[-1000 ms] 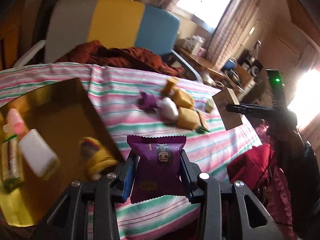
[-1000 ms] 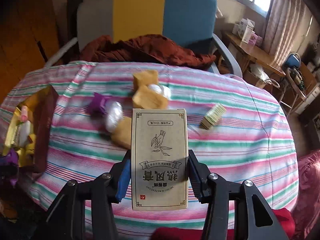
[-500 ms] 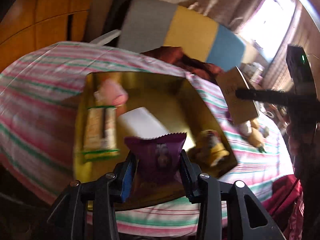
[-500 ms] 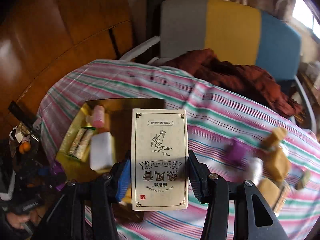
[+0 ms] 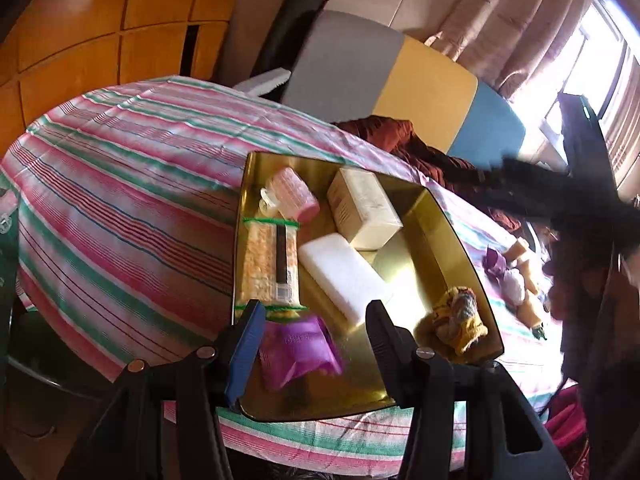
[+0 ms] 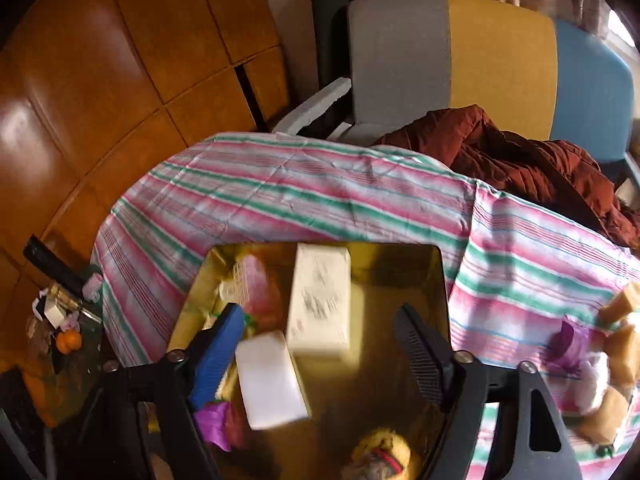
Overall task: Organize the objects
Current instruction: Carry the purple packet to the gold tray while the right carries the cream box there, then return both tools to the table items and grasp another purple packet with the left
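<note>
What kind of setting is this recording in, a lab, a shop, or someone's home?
Most likely a lived-in room at home: a table under a striped tablecloth, an upholstered armchair with a rust-coloured blanket on it, and a curtained window.

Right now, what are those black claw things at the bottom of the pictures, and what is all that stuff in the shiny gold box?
Those claws are grabbing tools. A person holds one in each hand, and a small camera sits on each, looking along its two fingers. One picture comes from the left tool, the other from the right tool.

Both look down at a gold tray on a table with a striped cloth. In the tray lie a cream box, a white block, a pink bottle, a long snack pack, a yellow toy and a purple packet.

Both tools have just been opening. The purple packet lies between the left tool's fingers, let go, and the cream box lies beyond the right tool's fingers, which hold nothing. More small things wait on the cloth.
</note>
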Action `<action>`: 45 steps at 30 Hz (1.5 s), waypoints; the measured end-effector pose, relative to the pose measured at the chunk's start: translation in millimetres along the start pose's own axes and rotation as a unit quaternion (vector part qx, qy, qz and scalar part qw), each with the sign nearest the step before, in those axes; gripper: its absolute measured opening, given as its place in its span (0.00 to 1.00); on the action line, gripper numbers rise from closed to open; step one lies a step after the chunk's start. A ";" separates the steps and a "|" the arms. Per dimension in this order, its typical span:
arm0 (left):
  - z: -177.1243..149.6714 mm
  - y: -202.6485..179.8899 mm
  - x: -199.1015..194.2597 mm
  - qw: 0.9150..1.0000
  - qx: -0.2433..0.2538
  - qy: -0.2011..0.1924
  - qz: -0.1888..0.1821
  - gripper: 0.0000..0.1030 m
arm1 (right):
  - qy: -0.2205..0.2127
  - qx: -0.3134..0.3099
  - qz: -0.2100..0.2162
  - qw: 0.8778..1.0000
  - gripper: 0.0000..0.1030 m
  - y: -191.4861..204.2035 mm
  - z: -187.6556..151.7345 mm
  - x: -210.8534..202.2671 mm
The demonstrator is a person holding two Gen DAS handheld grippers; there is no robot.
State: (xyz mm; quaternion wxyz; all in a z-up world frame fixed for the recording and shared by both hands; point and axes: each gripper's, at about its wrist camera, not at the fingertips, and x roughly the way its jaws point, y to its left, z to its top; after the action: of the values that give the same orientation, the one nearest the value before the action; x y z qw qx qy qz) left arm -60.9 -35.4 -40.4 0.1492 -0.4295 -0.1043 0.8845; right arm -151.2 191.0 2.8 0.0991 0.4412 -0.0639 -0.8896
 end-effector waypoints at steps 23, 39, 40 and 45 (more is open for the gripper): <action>-5.5 -35.2 -16.3 0.997 0.034 -0.026 0.061 0.53 | -0.076 -0.019 -0.094 0.993 1.00 4.6 -98.1 -71.0; -12.4 -62.5 -8.5 0.996 0.071 -0.013 0.051 0.53 | -0.084 0.003 -0.105 0.991 1.00 -21.6 -114.9 -82.4; -11.7 -64.5 -8.2 0.996 0.073 -0.013 0.050 0.53 | -0.084 0.006 -0.106 0.991 1.00 -24.6 -115.3 -83.4; -6.2 -79.9 -6.1 0.995 0.092 -0.015 0.045 0.53 | -0.080 0.036 -0.113 0.990 1.00 -51.6 -118.0 -89.5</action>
State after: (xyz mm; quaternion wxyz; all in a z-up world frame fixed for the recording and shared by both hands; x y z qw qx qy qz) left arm -38.5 37.3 -14.8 0.1468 -0.4049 -0.0057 0.9025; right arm -10.3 258.9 -9.5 -0.0237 0.3760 -0.0532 -0.9248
